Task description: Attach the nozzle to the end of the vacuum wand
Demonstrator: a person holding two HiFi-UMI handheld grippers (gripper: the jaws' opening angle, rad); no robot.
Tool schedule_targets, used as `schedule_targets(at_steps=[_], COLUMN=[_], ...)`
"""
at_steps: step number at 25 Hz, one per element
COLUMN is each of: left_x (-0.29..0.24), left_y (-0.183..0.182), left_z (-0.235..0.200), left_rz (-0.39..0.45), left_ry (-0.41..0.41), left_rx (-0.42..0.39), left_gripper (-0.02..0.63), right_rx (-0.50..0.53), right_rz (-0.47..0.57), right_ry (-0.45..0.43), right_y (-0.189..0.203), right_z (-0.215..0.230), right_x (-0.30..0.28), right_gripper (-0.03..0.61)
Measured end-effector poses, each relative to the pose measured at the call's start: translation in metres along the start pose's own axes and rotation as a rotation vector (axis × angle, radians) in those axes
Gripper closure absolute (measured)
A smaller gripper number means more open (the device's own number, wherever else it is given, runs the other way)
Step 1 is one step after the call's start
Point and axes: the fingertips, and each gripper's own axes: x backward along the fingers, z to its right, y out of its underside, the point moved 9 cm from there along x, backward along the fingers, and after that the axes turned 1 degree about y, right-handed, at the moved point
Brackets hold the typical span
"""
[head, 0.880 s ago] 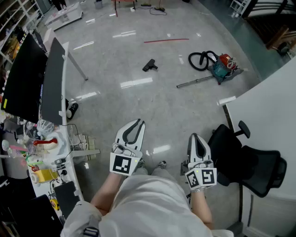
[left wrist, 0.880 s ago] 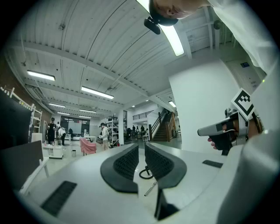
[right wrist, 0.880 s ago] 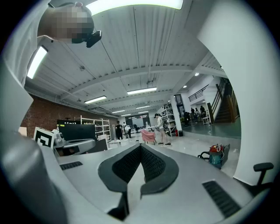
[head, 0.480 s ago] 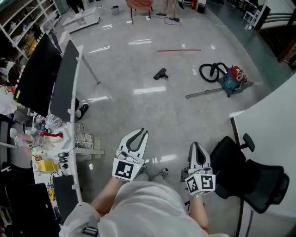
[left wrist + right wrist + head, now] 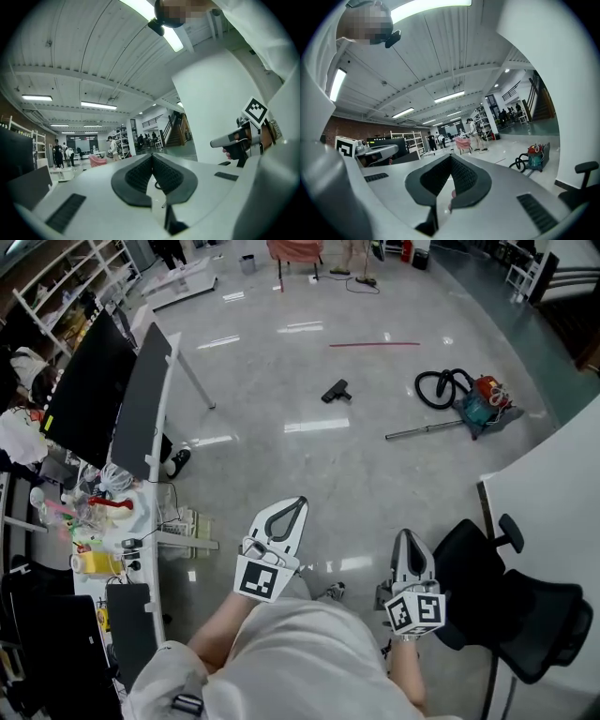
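Left gripper [image 5: 298, 502], right gripper [image 5: 405, 535]: jaws pressed together, empty. Nozzle [image 5: 336, 390]: on floor, far ahead of left gripper, head view only. Wand [image 5: 424, 430], vacuum [image 5: 483, 401]: far ahead of right gripper, vacuum also in right gripper view

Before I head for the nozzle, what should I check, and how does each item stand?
1. Left gripper empty: ok, jaws together on nothing.
2. Right gripper empty: ok, jaws together on nothing.
3. Jaws ready to pick: not ok, both shut.
4. Nozzle found: ok, it lies well ahead, apart from the wand.
5. Wand's near end bare: ok, nothing seen fitted on it.
6. Wand joined to the vacuum: cannot tell, too small.
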Motion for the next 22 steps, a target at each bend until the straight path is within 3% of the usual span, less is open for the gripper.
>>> schedule_targets(at_steps=[2,9,13,22], left_x=[-0.006,-0.035,-0.068,-0.168], left_y=[-0.002,0.011,0.029,0.066], left_z=[0.004,-0.012,-0.032,-0.123], left_rz=[0.008,-0.007,0.019,0.004], left_ry=[-0.016,-0.098,-0.052,0.052], left_rx=[-0.008,0.113,0.179,0.203], left_gripper=[0.603,0.603,0.603,0.603], right_rx=[0.017,0.016,0.028,0.054], right_rz=[-0.011,-0.039,-0.058,-0.086], right_ry=[-0.015,-0.030,-0.008,0.060], right_y=[-0.002,-0.006,-0.009,-0.021], right_z=[0.008,0.024,0.037,0.037], right_x=[0.001,-0.023,-0.062,-0.187], right_gripper=[0.577,0.577,0.577,0.577])
